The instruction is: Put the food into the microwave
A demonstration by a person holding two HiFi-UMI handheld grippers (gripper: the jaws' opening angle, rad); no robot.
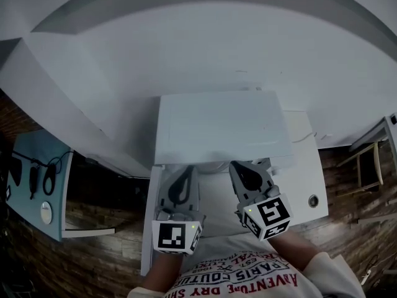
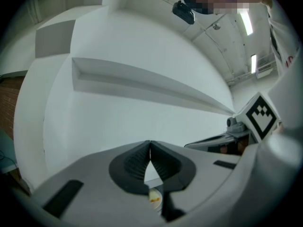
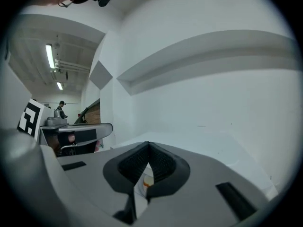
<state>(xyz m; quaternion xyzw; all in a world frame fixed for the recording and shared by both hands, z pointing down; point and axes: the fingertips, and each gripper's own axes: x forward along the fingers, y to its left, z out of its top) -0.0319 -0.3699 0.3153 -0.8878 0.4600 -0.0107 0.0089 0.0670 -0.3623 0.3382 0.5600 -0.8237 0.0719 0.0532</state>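
White and flat-topped, the box-shaped microwave (image 1: 220, 126) stands on the white table (image 1: 304, 179) against the wall. The food (image 2: 155, 196) shows only as a small pale round patch with a yellow-orange spot. You glimpse it beneath your left gripper (image 2: 150, 148), on the near side of the microwave; more cannot be made out. Red letters on your white shirt (image 1: 248, 278) read "PARIS" and "AVENTURE". Your left gripper is pressed tip to tip, pinching nothing. Your right gripper (image 3: 148, 146), beside it before the microwave, is likewise pressed together and empty.
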